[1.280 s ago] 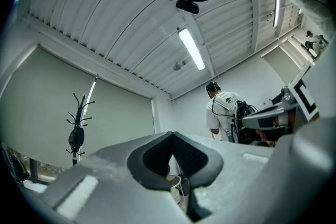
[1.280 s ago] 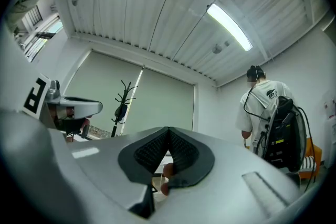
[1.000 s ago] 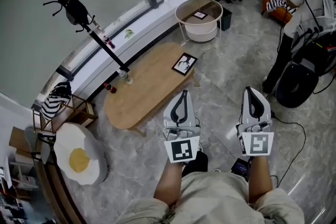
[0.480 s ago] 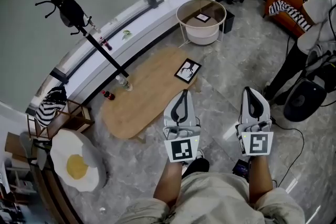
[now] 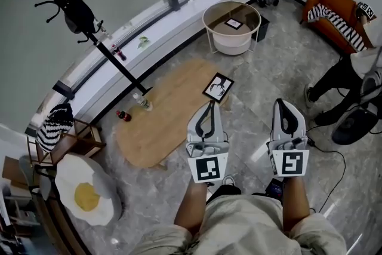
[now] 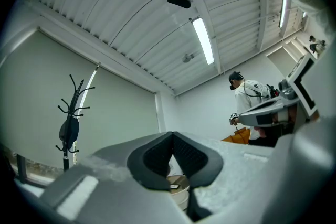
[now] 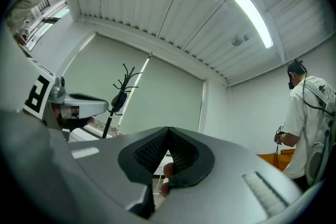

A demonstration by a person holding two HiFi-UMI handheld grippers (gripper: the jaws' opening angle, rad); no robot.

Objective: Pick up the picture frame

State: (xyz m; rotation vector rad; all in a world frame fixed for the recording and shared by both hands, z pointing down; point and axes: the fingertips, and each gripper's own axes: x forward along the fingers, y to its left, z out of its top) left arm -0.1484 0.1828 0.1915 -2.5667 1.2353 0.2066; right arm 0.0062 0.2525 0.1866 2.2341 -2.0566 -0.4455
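The black picture frame [image 5: 218, 87] lies flat near the right end of the oval wooden table [image 5: 161, 122]. Both grippers are held out over the marble floor, short of the table. My left gripper [image 5: 207, 106] points at the table's near edge, just below the frame, with its jaws together and nothing in them. Further right, my right gripper [image 5: 283, 103] hangs over bare floor, also shut and empty. The left gripper view shows the tips [image 6: 172, 136] meeting; the right gripper view shows the same [image 7: 169, 131]. Neither gripper view shows the frame on the table.
A round white basket table [image 5: 231, 39] with a second small frame [image 5: 233, 24] stands beyond the wooden table. Two bottles [image 5: 142, 103] and a black coat stand [image 5: 89, 27] are at its left end. A person [image 5: 352, 80], an orange sofa [image 5: 337, 15] and a floor cable [image 5: 331, 152] are at right.
I have moved towards the table: it and the frame now sit closer to the grippers. Both grippers remain shut and side by side. The person at right has slid towards the edge of view.
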